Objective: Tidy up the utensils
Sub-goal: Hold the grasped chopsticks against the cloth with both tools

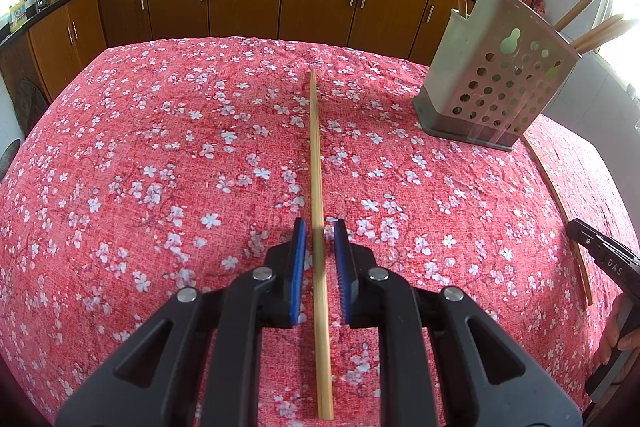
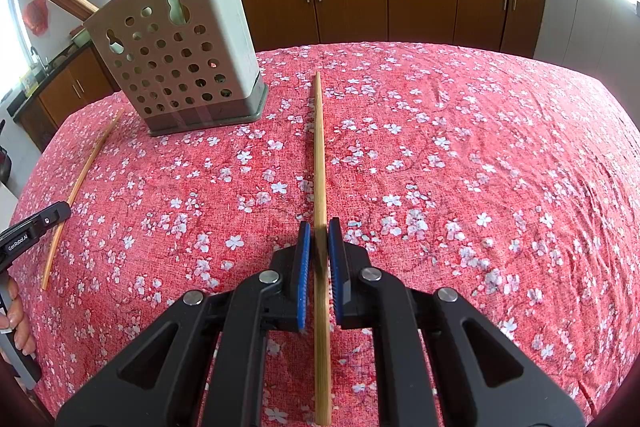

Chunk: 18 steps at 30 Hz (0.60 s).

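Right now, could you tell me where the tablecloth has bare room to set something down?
The widest free patch is the tablecloth right of the right tool's chopstick, out to the table edge. Another lies left of the left tool's chopstick. It is crowded between the chopsticks, where the utensil holder stands.

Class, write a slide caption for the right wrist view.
Right gripper clamps a chopstick near the perforated holder.

Matt wood chopstick (image 2: pixel 320 155), woven cloth (image 2: pixel 460 167)
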Motion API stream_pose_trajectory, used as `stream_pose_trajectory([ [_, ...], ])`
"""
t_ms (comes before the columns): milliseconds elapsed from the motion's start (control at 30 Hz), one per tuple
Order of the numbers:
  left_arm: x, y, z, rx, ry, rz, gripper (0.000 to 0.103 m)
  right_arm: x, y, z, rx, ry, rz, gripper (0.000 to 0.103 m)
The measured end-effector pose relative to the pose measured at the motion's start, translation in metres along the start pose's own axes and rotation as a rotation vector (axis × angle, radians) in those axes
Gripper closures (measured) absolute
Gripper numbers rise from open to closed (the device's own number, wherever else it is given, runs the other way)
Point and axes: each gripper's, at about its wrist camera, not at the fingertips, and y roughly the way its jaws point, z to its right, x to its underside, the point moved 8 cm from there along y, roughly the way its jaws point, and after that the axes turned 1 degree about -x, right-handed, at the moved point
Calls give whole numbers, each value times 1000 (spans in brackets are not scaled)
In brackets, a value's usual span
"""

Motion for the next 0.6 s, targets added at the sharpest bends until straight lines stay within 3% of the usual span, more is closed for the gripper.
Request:
stream_pose_trajectory([
  [600,8,-4,9,-8,35,-3,81,8,-9,-1,5,9,0,93],
])
